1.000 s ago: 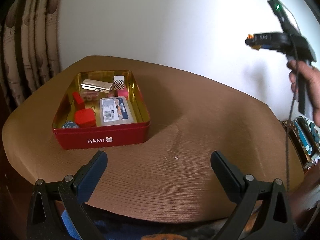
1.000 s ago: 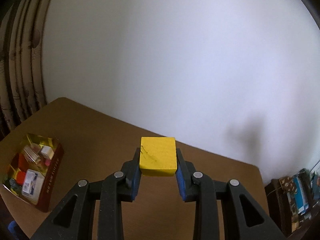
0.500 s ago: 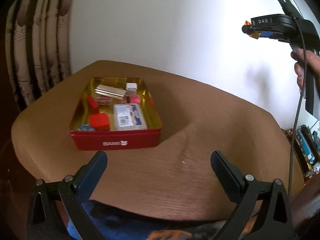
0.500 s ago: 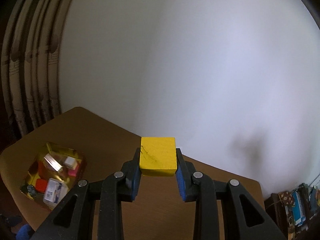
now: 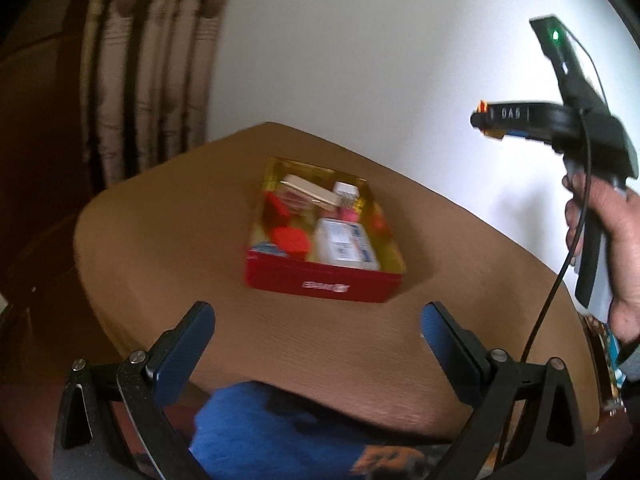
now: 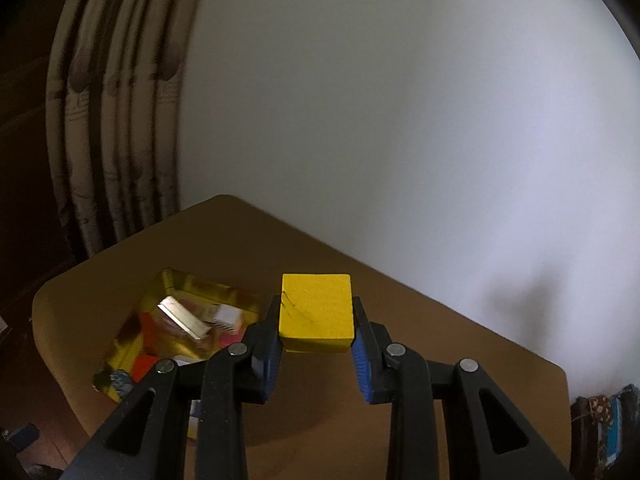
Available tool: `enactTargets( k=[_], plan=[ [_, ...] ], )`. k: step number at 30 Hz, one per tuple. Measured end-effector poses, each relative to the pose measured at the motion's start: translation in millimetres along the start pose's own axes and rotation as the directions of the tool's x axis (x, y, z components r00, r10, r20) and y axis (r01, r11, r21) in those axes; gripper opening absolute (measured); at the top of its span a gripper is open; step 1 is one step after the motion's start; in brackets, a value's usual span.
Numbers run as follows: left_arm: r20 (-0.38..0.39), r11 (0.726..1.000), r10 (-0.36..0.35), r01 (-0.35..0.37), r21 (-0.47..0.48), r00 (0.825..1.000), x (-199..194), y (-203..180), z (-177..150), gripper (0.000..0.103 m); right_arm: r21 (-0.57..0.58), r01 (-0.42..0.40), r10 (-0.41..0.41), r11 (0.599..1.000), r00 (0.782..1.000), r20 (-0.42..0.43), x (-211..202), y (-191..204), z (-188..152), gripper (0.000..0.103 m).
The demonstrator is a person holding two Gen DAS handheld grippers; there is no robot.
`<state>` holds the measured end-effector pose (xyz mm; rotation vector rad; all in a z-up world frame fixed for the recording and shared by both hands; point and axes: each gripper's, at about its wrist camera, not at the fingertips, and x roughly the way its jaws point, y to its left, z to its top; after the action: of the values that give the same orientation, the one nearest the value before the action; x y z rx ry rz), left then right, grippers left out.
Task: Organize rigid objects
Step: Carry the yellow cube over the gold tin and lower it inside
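A red tin [image 5: 320, 285] with a gold inside stands on the brown table [image 5: 168, 224], holding several small objects: red blocks, a clear plastic box, a silver bar. My left gripper [image 5: 316, 332] hovers open in front of the tin with nothing between its fingers. In the left wrist view my right gripper [image 5: 486, 120] is high at the right, held by a hand [image 5: 616, 248]. In the right wrist view my right gripper [image 6: 316, 320] is shut on a yellow block [image 6: 316, 310] in the air, to the right of the tin [image 6: 176, 320] and above the table.
A curtain [image 5: 148, 80] hangs at the back left beside a white wall [image 6: 400, 120]. Blue fabric [image 5: 256, 432] lies below the table's near edge. Colourful items [image 6: 604, 424] sit low at the far right, past the table's edge.
Both views have swung left: the tin now sits nearer the middle of each. The right gripper carried the yellow block toward the tin. The left gripper stayed open.
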<state>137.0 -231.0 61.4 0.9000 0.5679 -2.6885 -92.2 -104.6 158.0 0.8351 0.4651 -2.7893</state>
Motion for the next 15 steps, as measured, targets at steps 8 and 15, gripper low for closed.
enactTargets(
  k=[8,15],
  plan=[
    [-0.001,0.996,0.03,-0.03,-0.08,1.0,-8.1,32.1,2.8,0.102,-0.031,-0.075,0.074,0.997,0.996,-0.046,25.8,56.4,-5.8,0.03],
    [-0.015,0.995,0.027,-0.028,-0.094,1.0,-2.4,37.1,1.3,0.102,-0.039,-0.173,0.167,0.984,0.979,-0.119,46.1,104.3,-33.0,0.03]
  ],
)
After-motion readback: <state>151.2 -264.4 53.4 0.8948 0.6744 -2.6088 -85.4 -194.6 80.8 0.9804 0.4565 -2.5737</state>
